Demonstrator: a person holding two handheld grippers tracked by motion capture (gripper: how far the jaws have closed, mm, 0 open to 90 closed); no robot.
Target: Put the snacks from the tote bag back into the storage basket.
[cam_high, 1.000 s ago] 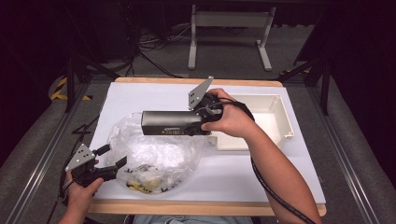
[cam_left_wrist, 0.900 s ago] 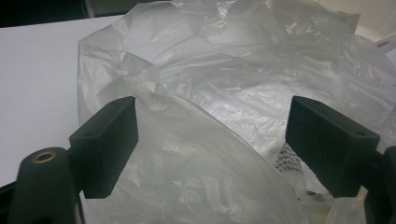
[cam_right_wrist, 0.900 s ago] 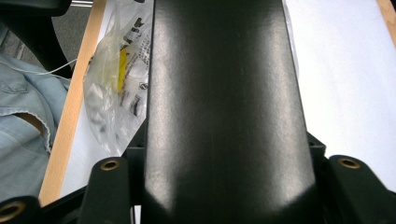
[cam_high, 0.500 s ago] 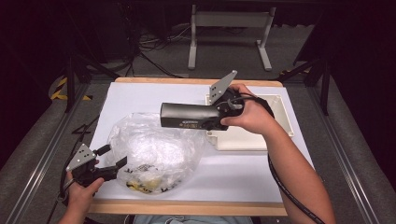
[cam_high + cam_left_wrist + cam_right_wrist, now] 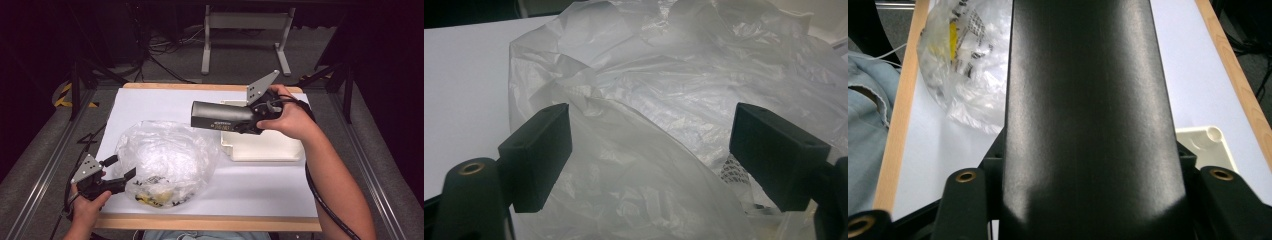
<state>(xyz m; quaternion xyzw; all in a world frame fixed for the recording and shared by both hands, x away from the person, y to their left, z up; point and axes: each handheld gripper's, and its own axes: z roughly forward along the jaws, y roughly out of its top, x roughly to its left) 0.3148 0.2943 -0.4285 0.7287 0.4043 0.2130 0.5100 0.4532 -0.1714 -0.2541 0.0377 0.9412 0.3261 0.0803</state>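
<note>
At the near left corner of the white surface (image 5: pixel 260 185), the left gripper (image 5: pixel 118 172) sits in the person's left hand (image 5: pixel 86 207), its 2 jaws spread wide and pointed at the clear plastic bag (image 5: pixel 165 160). In the left gripper view the bag's crinkled film (image 5: pixel 664 125) lies between and beyond the 2 black jaws, and neither jaw pinches it. The bag lies crumpled on the surface, with yellow and black printed packaging (image 5: pixel 155 195) showing through its near edge, just beside the left gripper. Right of the bag, and a little farther from the person, a shallow white tray (image 5: pixel 265 147) rests on the surface. Above the tray's far left part, the right gripper (image 5: pixel 250 120), in the right hand (image 5: pixel 290 120), clamps a long black cylinder (image 5: pixel 222 115) that lies roughly level and reaches left toward the space beyond the bag. In the right gripper view the cylinder (image 5: pixel 1083 110) runs up the middle between the 2 jaws, with the bag (image 5: pixel 963 65) to its left and a corner of the tray (image 5: pixel 1205 145) to its right.
</note>
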